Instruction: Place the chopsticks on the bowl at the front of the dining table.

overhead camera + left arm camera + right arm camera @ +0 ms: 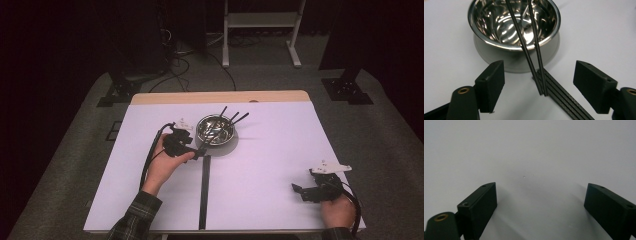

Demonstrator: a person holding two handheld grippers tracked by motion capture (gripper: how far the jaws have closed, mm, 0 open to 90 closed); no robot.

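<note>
The shiny round steel bowl (514, 25) sits mid-table, just beyond the left gripper (539, 77); two thin black chopsticks (534, 62) lean over its rim, their near ends lying between wide-open fingers that grip nothing, seemingly placed for a pinch; the right gripper (540, 202) rests open and empty on the white table (529, 150), well apart.

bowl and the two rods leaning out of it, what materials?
Bowl: looks like polished stainless steel; mirror-bright inside, with sharp reflections and a rolled shiny rim. Rods: thin, straight, dark grey with a dull sheen, possibly carbon fibre or coated metal; the look doesn't settle it. They lie between the open left tool, untouched by its pads.
</note>
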